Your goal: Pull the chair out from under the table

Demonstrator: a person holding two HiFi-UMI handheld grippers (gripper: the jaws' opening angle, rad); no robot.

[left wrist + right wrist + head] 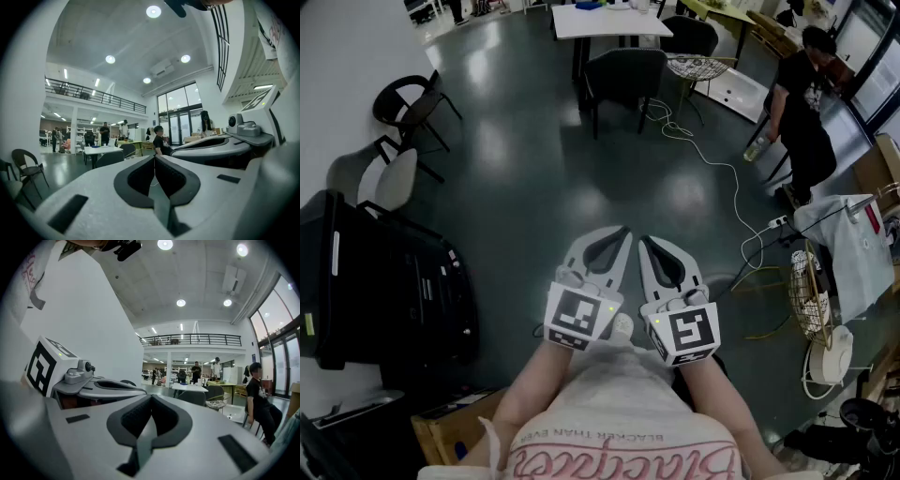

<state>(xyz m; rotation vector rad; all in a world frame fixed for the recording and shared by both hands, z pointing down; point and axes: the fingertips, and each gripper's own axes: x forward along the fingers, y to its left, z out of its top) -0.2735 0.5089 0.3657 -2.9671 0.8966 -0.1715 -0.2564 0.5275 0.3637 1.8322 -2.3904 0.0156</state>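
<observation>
A dark chair stands tucked against a white table far across the floor. In the left gripper view the same chair and table are small at centre left. The right gripper view shows the chair before the table. My left gripper and right gripper are held side by side close to my body. They point level toward the table, far short of the chair. The left gripper and right gripper are both shut, with nothing between their jaws.
Black chairs and a pale chair stand at the left beside a black cabinet. A white cable trails over the dark floor. At the right are a person in black, a wire stool and a fan.
</observation>
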